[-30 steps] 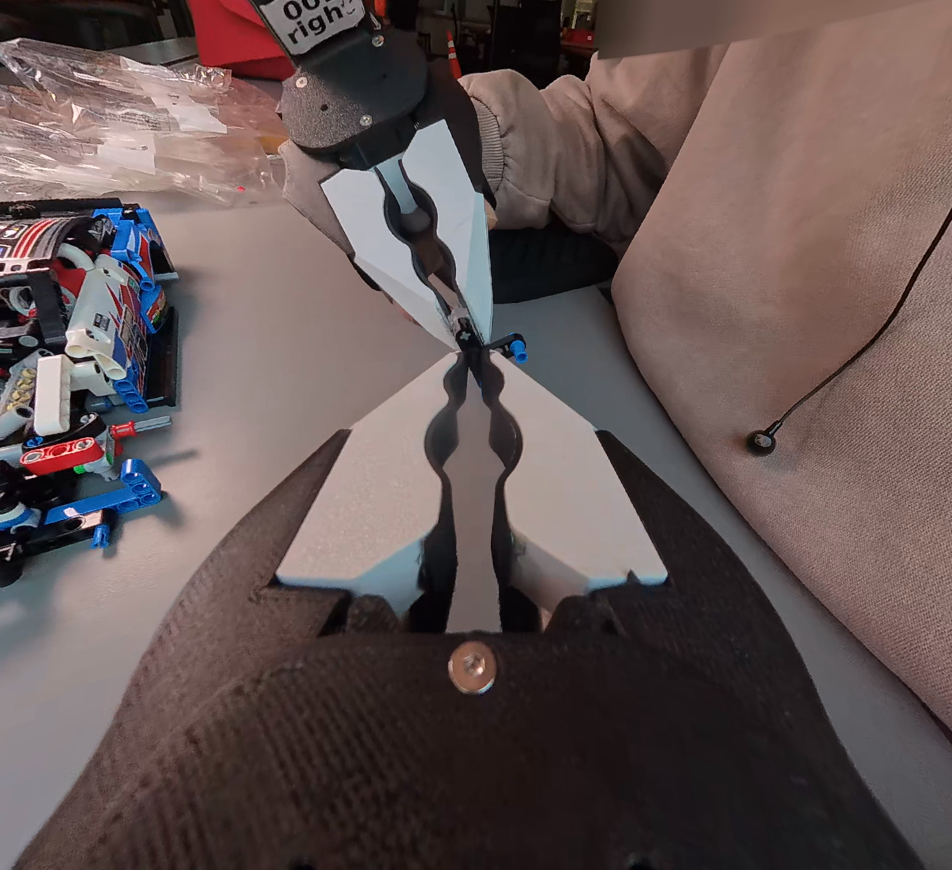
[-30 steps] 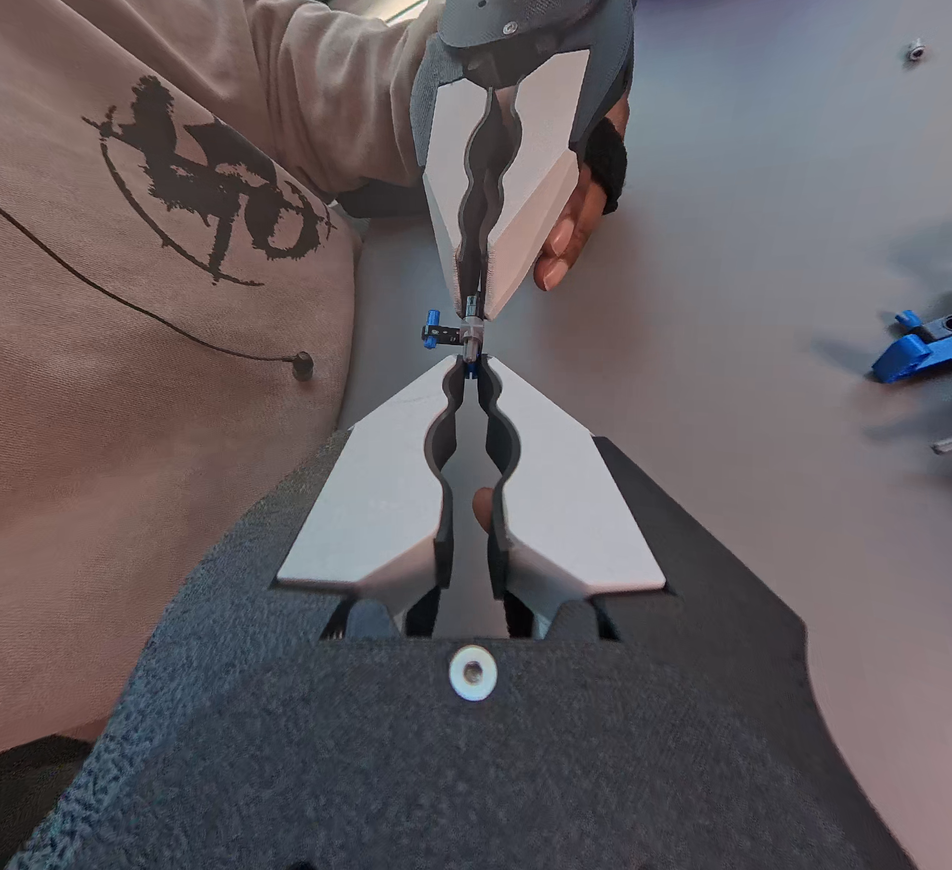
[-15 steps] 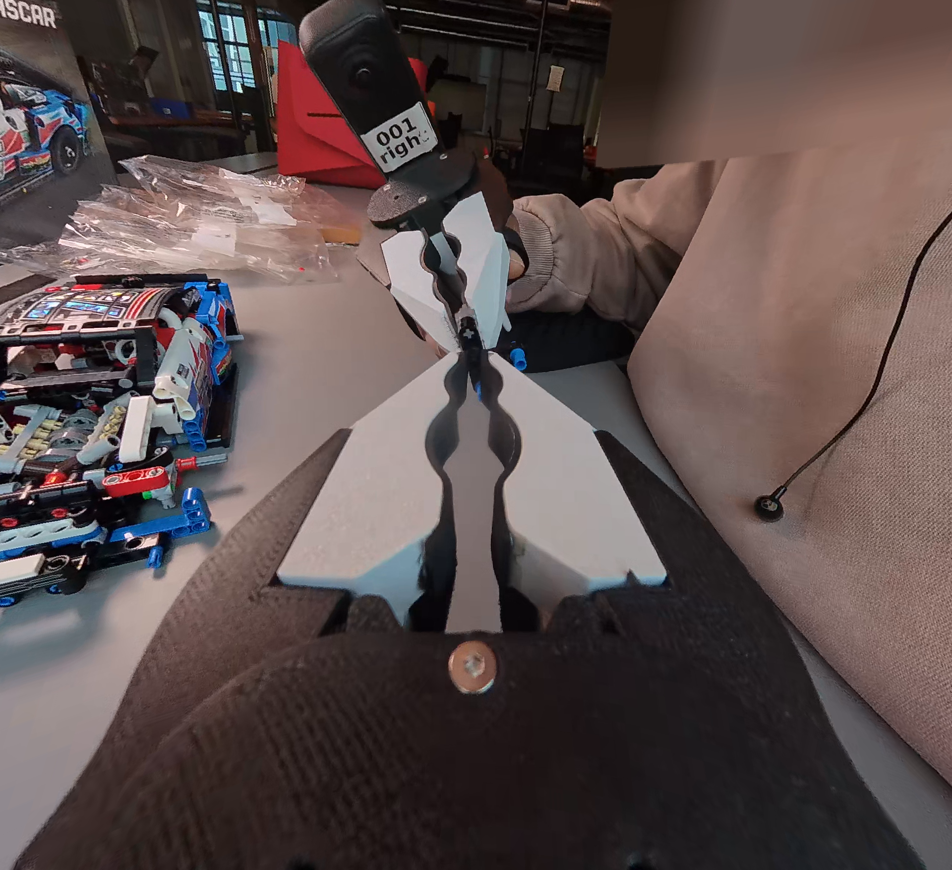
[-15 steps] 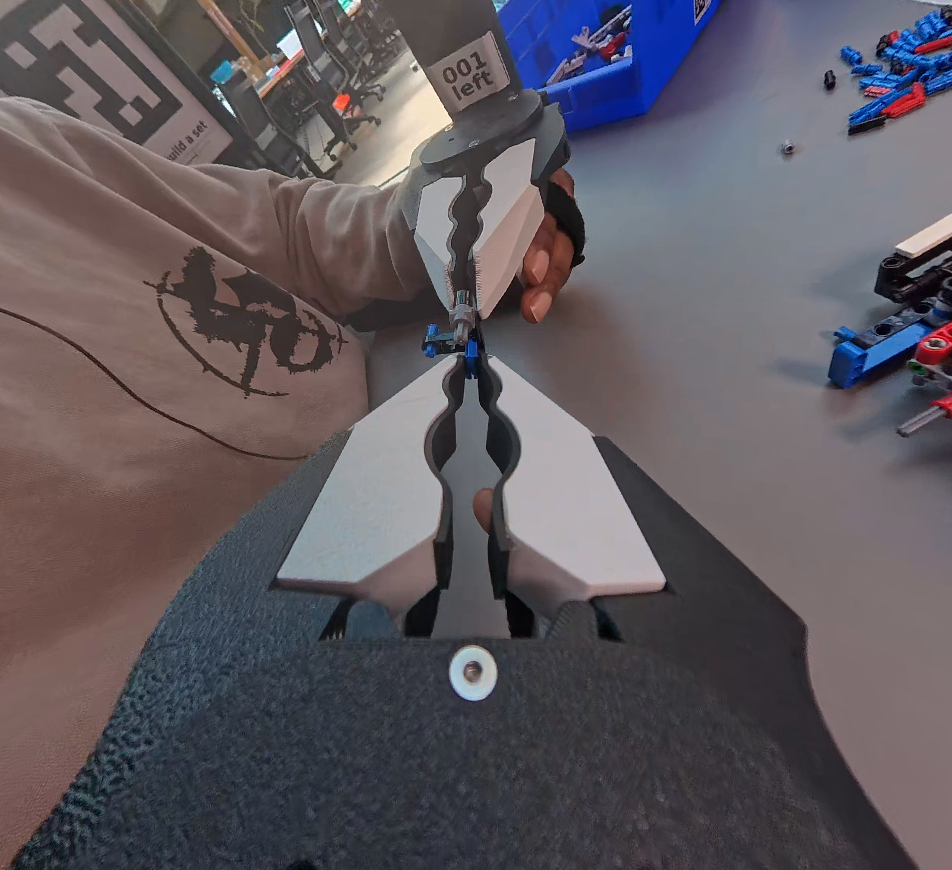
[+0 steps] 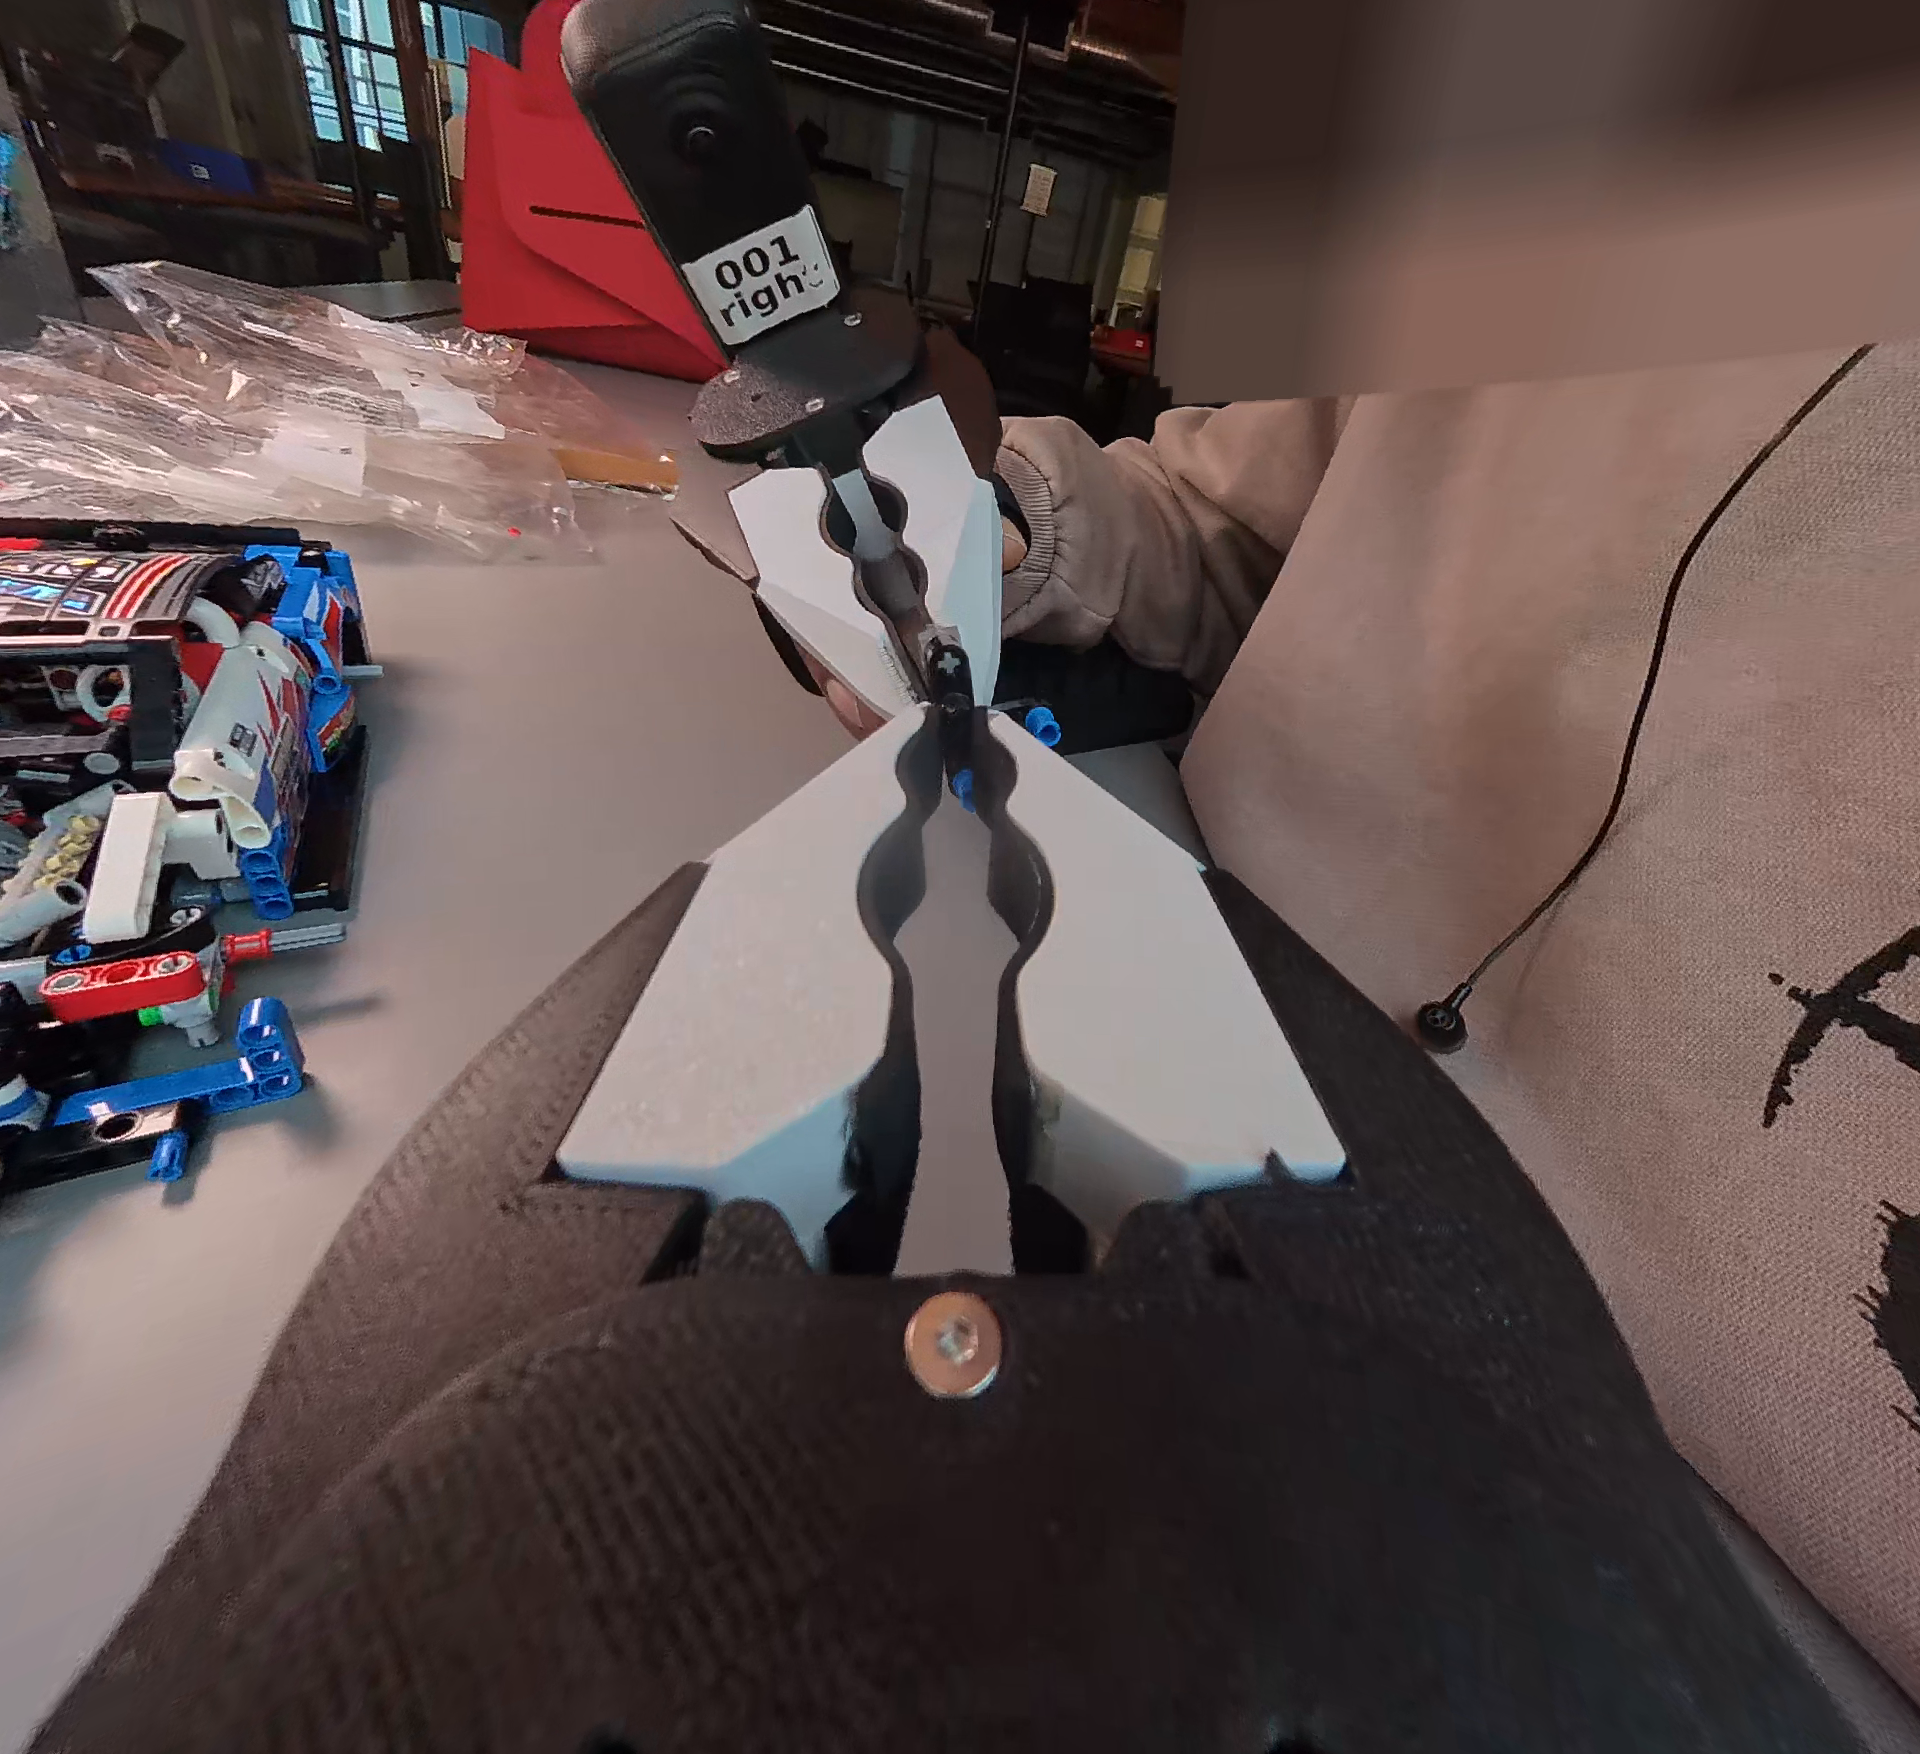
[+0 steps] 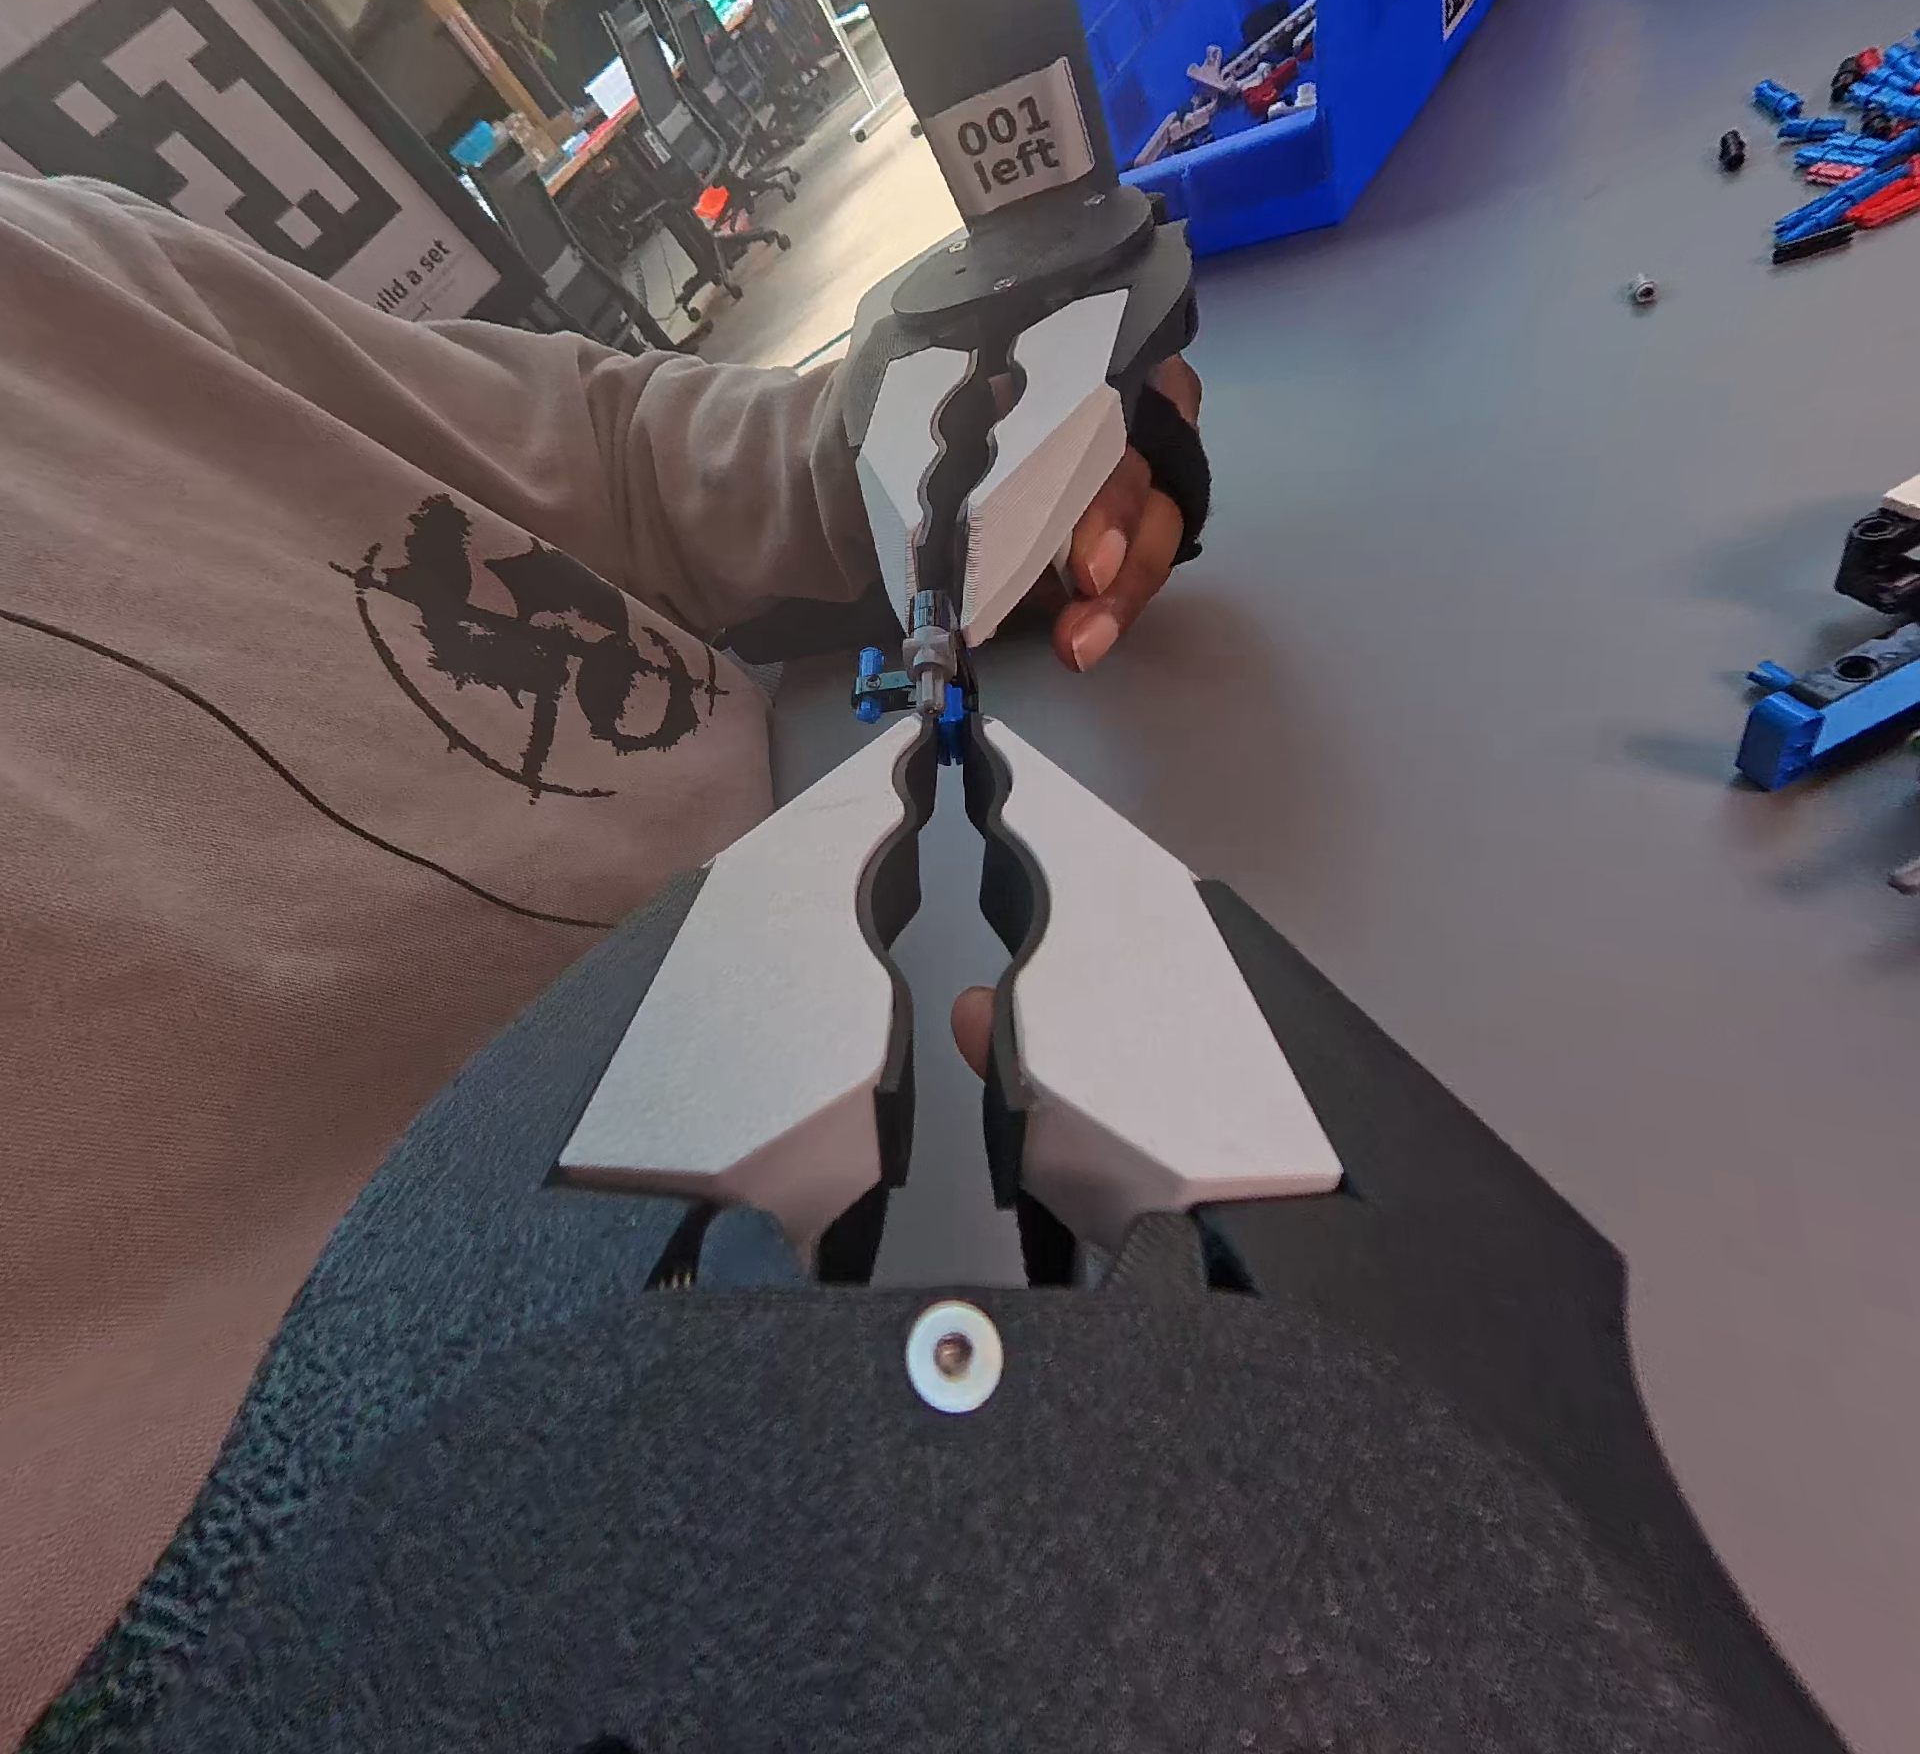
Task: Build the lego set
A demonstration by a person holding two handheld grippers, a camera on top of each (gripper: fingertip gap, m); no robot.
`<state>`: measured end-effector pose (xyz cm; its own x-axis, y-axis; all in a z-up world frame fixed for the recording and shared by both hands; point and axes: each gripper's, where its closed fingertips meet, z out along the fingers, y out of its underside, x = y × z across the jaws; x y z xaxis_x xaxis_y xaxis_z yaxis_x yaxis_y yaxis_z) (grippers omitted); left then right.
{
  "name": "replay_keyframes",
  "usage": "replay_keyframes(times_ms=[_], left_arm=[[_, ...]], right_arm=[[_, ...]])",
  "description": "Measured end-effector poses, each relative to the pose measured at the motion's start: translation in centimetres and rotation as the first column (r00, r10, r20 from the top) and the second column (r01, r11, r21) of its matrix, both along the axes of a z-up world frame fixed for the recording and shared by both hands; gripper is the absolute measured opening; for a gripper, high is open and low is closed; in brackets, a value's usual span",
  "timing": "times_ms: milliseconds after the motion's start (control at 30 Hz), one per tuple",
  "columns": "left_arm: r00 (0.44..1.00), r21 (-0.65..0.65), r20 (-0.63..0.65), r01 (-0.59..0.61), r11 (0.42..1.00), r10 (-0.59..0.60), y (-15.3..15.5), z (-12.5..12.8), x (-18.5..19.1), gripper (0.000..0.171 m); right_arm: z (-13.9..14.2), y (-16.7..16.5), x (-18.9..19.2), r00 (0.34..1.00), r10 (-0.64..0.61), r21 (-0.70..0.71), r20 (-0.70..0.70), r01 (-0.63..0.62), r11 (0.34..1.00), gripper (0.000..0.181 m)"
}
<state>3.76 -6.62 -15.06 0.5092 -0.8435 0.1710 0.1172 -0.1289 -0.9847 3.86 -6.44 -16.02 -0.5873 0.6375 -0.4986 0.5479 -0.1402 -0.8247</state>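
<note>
My two grippers meet tip to tip above the grey table (image 5: 582, 728), in front of the person's beige sweatshirt. A small lego assembly (image 6: 914, 676) of a black piece, a grey axle piece and blue pins sits between them. My left gripper (image 5: 951, 733) is shut on one end of it, and a blue pin (image 5: 964, 782) shows between its fingers. My right gripper (image 6: 943, 730) is shut on the other end, on a blue pin. The right gripper also shows in the left wrist view (image 5: 935, 681), and the left gripper in the right wrist view (image 6: 935, 618).
A partly built lego car (image 5: 177, 769) lies at the left, with clear plastic bags (image 5: 270, 416) and a red object (image 5: 551, 229) behind it. In the right wrist view, part of the car (image 6: 1839, 707), loose blue and red pins (image 6: 1849, 146) and blue bins (image 6: 1299, 42) are at the right. The grippers are tip to tip, or close to it.
Both grippers have tilted up from the table, so more of the room shows. They stay tip to tip and shut on the small assembly.
</note>
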Motion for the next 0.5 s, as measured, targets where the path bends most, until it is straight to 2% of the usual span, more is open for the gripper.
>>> replay_keyframes(times_ms=[200,333,500], left_arm=[[0.999,0.03,-0.041,0.009,1.0,-0.007,-0.3,-0.21,0.39,0.004],[0.999,0.043,-0.042,0.003,0.999,-0.001,-0.29,-0.07,0.49,0.004],[0.996,0.037,-0.084,-0.011,0.999,0.015,-0.13,-0.44,0.37,0.003]], right_arm=[[-0.15,-0.3,0.31,0.999,0.03,-0.052,0.029,-0.028,0.998,0.001],[0.02,-0.34,0.29,1.0,0.024,-0.083,-0.001,-0.024,0.996,0.001],[-0.27,-0.15,0.16,0.996,0.002,0.094,-0.091,0.007,0.996,0.001]])
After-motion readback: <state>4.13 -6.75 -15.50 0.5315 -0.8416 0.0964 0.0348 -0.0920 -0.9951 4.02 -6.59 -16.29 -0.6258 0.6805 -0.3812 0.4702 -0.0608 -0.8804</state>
